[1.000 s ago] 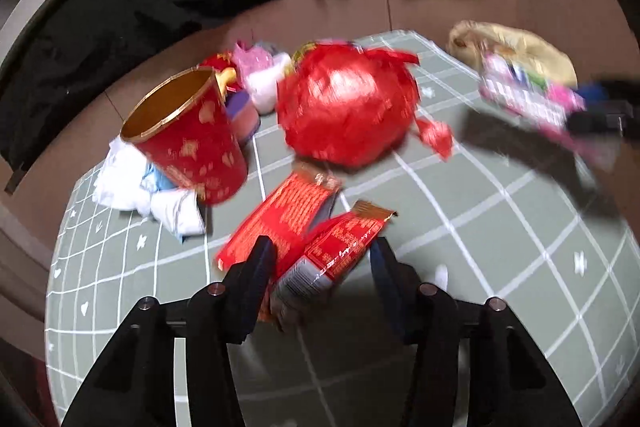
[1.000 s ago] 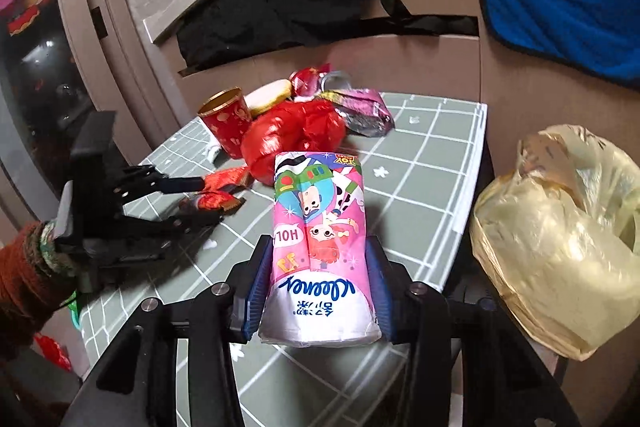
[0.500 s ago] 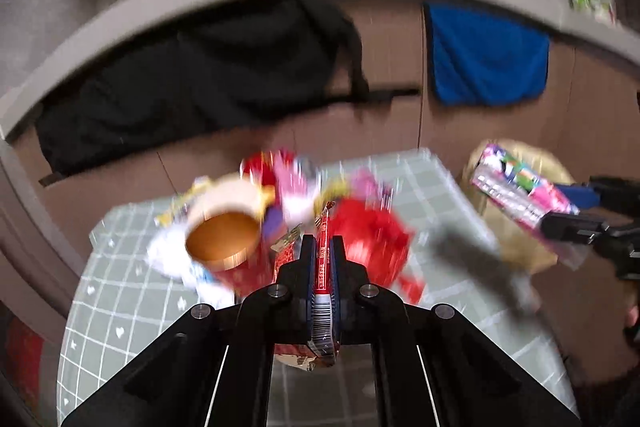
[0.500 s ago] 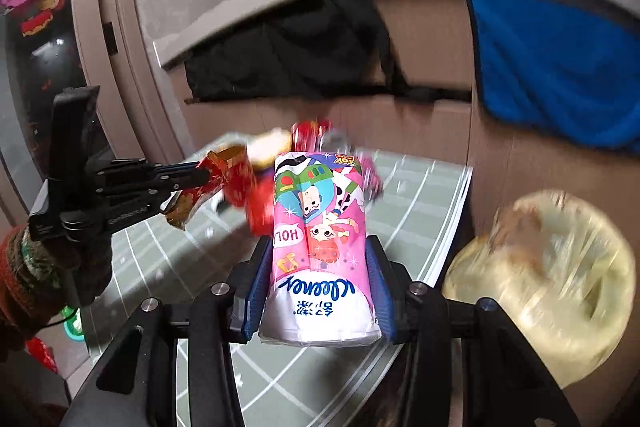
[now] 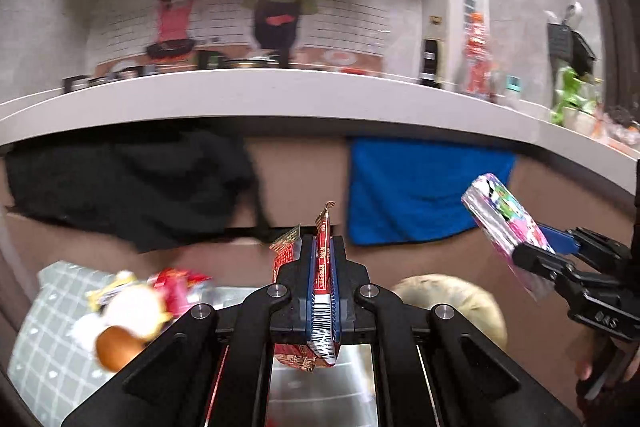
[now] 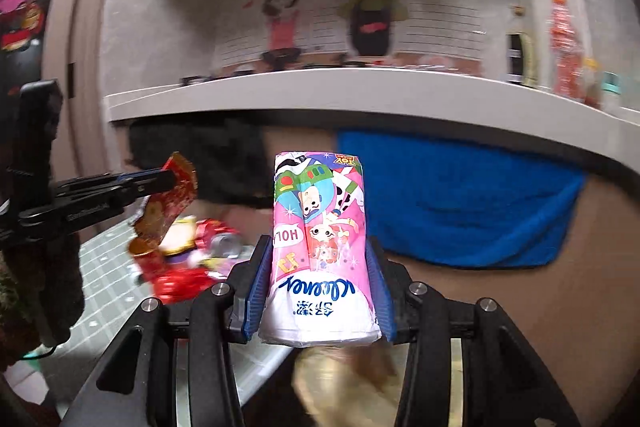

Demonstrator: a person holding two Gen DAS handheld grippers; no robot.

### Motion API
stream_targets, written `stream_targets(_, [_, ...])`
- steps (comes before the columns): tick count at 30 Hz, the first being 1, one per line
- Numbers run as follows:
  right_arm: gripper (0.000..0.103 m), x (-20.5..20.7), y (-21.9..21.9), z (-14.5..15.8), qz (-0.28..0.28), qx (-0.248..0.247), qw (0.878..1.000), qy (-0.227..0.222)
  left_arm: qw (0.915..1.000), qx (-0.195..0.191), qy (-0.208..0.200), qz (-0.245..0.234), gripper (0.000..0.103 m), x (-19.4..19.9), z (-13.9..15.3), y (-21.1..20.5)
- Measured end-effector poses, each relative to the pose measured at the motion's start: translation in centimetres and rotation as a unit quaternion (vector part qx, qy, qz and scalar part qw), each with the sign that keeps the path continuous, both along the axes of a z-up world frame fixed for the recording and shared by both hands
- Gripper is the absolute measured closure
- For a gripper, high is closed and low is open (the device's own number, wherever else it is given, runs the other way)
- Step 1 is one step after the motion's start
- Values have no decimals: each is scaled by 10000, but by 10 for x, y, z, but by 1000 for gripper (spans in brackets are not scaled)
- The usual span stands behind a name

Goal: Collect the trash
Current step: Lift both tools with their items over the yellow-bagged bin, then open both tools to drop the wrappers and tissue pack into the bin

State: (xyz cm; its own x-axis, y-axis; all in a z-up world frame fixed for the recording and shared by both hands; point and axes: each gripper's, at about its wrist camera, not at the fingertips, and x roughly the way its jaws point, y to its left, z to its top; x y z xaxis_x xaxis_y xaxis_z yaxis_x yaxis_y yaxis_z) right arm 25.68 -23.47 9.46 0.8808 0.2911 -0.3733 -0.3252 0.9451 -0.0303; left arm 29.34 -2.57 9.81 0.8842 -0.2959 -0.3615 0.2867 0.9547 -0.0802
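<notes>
Above the table (image 5: 48, 327) — both grippers raised, level, each clamping trash

The table (image 5: 36, 339) has a grey-green cover with a white grid. On it lies a pile of trash (image 6: 188, 259): a red cup (image 6: 146, 257) on its side, crumpled red foil (image 6: 182, 281) just beside the cup, and blurred wrappers (image 5: 176, 277) behind it.

two red wrappers (image 5: 322, 279), one tissue pack (image 6: 319, 247), one cup (image 5: 116, 347)
</notes>
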Motion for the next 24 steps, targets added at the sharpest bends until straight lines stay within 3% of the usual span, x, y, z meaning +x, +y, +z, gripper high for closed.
stream_targets(12, [61,9,-80,-14,-935,47,9950,351,9908,-408,553,-1166,96,33,-28,-93])
stream_targets(24, [61,44,-95,-49,-1053,268,9908,813,9814,-550,1190,-1404,96,70,-63,-120])
